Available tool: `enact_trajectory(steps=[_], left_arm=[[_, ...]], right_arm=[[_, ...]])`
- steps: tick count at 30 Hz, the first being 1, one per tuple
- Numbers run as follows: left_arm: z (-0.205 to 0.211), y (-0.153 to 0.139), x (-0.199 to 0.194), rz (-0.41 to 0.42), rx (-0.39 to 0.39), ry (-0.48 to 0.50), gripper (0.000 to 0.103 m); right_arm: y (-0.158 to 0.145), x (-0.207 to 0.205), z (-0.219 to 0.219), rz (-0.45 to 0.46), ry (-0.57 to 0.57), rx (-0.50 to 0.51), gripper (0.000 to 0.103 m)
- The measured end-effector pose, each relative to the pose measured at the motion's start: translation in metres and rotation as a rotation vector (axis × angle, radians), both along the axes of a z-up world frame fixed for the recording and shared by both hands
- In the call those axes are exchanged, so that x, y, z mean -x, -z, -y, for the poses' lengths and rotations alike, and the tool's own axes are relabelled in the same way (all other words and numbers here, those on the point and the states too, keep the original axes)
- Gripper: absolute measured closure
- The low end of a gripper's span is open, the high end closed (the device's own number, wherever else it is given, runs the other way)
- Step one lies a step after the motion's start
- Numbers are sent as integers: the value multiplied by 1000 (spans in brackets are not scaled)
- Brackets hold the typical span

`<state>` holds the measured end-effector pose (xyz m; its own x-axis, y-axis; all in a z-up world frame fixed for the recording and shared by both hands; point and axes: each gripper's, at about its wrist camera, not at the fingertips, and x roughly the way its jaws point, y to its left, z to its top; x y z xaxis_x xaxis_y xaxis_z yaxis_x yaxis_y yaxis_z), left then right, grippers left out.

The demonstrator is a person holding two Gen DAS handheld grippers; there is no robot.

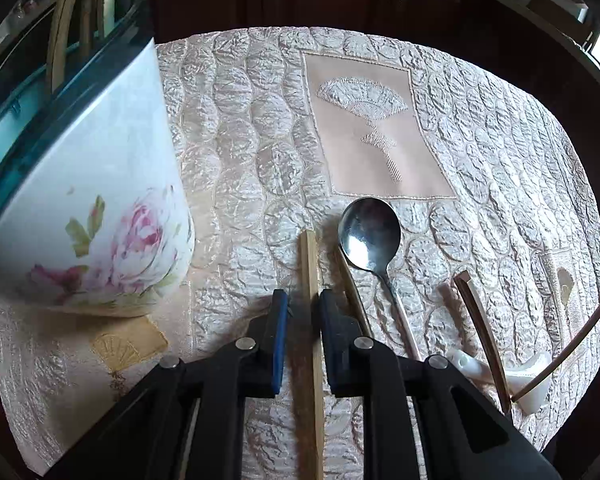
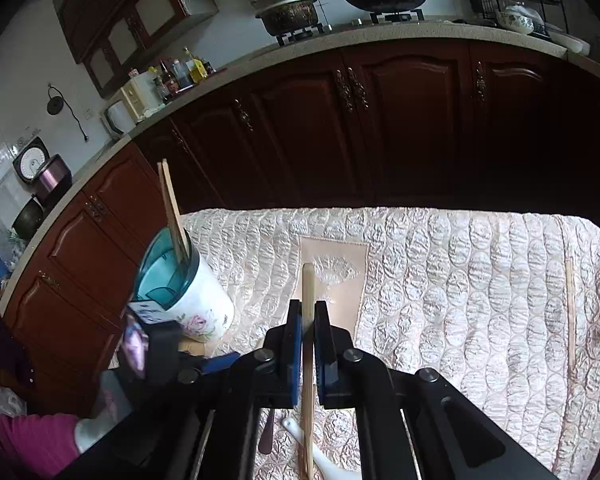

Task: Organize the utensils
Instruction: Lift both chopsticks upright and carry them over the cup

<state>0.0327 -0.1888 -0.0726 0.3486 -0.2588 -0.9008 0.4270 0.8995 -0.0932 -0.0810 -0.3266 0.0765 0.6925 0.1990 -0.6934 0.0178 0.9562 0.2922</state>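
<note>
The left tongs [image 1: 303,300] stood open around a chopstick [image 1: 313,320] lying on the quilted surface [image 1: 240,160], beside the spoon [image 1: 370,236]. The right tongs [image 2: 308,312] gripped another chopstick [image 2: 309,292]; the floral holder [image 2: 188,292] stood near the surface's left edge.

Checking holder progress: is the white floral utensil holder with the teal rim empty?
Not empty. In the right wrist view, two wooden chopsticks stand inside the white floral utensil holder.

A quilted cream tablecloth [image 1: 236,168] covered the table; on it stood a floral utensil holder [image 1: 100,216] at nine o'clock, with a metal spoon [image 1: 370,236] lying at centre and a white ceramic spoon [image 1: 500,372] at four o'clock.
</note>
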Motion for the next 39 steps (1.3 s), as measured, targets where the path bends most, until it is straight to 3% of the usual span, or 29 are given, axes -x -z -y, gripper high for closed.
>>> enact_trajectory(steps=[6, 12, 21, 26, 29, 32, 39], left_arm=[[-20, -26, 9, -22, 120, 34, 97], [-55, -81, 26, -17, 249, 38, 98], [-113, -211, 20, 185, 394, -5, 98], [-138, -271, 0, 350, 394, -63, 98], [-146, -285, -18, 418, 387, -114, 98], [-146, -287, -37, 495, 323, -151, 98], [-150, -252, -79, 544, 262, -234, 98]], right_arm=[[-20, 3, 0, 41, -23, -4, 97], [-36, 0, -13, 78, -54, -19, 97], [-92, -13, -40, 183, -138, -28, 97], [-123, -28, -62, 247, -181, -36, 97], [-136, -41, -80, 278, -194, -33, 97], [-140, -57, -100, 290, -207, -7, 97], [-113, -102, -132, 203, -240, 15, 97]])
